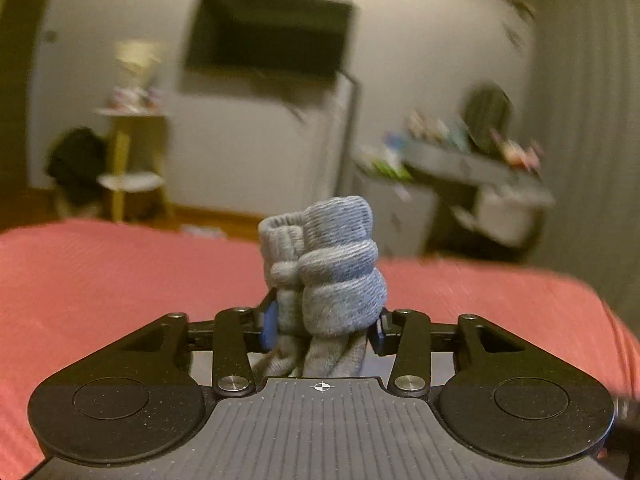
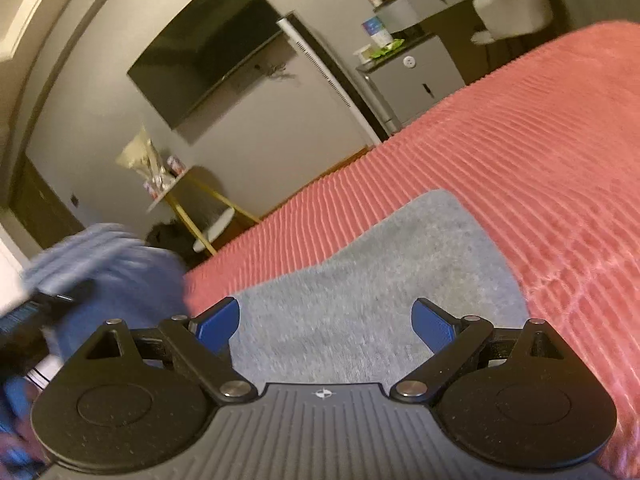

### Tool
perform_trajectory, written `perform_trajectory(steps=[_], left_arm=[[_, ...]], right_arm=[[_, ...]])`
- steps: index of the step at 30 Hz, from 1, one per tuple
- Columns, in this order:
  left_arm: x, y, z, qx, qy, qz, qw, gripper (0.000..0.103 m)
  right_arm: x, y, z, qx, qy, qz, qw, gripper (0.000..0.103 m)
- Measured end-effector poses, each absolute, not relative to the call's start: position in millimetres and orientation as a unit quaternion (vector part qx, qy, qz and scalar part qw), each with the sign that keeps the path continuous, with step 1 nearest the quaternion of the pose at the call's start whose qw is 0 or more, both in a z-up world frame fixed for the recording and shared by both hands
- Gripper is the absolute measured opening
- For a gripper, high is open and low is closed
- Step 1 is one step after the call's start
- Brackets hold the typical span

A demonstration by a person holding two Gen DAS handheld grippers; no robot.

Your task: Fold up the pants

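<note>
a: left tool (image 1: 322, 320)?
b: clamped on a bunched wad of the grey pants (image 1: 328, 264), jaws partway closed with the cloth squeezed between the blue pads (image 1: 269, 326). bundle sticking up past the fingertips in thick rolled folds, more cloth trailing down toward the tool body. raised clear of the red bed cover (image 1: 120, 280), far edge of the bed behind the bundle.

a: right tool (image 2: 326, 326)?
b: spread wide, nothing between the blue pads (image 2: 218, 324). hovering over a flat stretch of the same grey pants (image 2: 360, 280), pointing down at it. contact with the cloth: cannot tell, though no fabric pinched.

a: where on the bed?
b: flat part lying on the ribbed red bed cover (image 2: 520, 160), rounded end reaching toward the far edge of the bed. rest of the cloth lifted at the left of the right wrist view, blurred, gathered in the left tool (image 2: 52, 304), beyond the bed's left edge in that view.

a: anything else around?
b: dark tv (image 1: 268, 36) on the wall past the foot of the bed, small yellow-legged side table (image 1: 132, 152) to its left, grey cabinet (image 2: 416, 80) with small items on top to its right. all blurred in the left wrist view.
</note>
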State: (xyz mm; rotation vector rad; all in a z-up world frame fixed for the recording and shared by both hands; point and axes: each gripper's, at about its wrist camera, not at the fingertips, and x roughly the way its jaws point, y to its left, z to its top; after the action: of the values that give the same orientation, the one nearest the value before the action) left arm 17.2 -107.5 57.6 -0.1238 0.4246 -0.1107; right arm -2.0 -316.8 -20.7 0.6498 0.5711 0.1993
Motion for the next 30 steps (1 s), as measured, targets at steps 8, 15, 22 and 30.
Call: perform_trajectory(steps=[8, 15, 22, 30], left_arm=[[22.0, -176.5, -0.9, 0.033, 0.365, -0.104, 0.925, 0.059], [-22.3, -112.4, 33.3, -0.038, 0.313, -0.078, 0.946, 0.088], [-62.8, -22.5, -8.5, -0.090, 0.373, 0.059, 0.922, 0.084], [-76.3, -3.0, -27.8, -0.146, 0.404, 0.075, 0.900, 0.082]], right_arm=[[-1.9, -345.5, -37.4, 0.366, 0.317, 0.105, 0.869, 0.094], [18.3, -329.5, -66.5, 0.418, 0.377, 0.160, 0.811, 0.094], [41.0, -312.8, -87.8, 0.439, 0.410, 0.170, 0.781, 0.094], [64.8, -284.2, -90.0, 0.419, 0.405, 0.147, 0.799, 0.064]])
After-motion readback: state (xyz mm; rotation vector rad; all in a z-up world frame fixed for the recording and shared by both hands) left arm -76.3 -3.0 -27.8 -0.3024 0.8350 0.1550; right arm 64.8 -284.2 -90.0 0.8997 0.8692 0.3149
